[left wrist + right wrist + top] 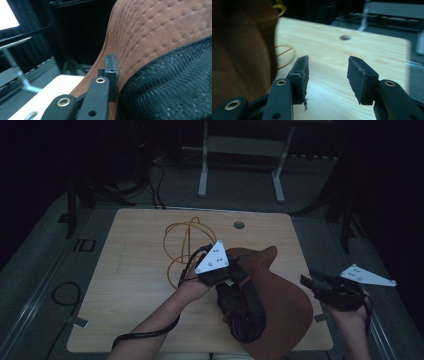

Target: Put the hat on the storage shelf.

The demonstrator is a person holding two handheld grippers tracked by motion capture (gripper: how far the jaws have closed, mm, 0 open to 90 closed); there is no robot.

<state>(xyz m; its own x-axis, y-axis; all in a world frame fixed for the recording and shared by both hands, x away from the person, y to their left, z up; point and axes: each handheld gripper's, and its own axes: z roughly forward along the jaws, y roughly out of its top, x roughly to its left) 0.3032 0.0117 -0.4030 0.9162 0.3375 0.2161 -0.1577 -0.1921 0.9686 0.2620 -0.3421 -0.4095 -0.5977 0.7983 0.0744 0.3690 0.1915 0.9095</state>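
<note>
the brown hat (280,305) lies at the tabletop's (140,270) near right corner. the left gripper (231,266) is clamped on its brim; a thin bite may slip. the right gripper (306,281) hangs empty, jaws apart. the left gripper view reveals brim stitching; the yellow cord (181,245) lies beyond.

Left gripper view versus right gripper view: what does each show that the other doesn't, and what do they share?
Left gripper view alone: the left hand-held gripper shut on the brim of the brown hat, with stitched rows and the hat's black woven lining up close. Right gripper view alone: the right hand-held gripper open with nothing between its jaws, the yellow cord and the table's cable hole. Both share the brown hat and the light wooden table.
</note>
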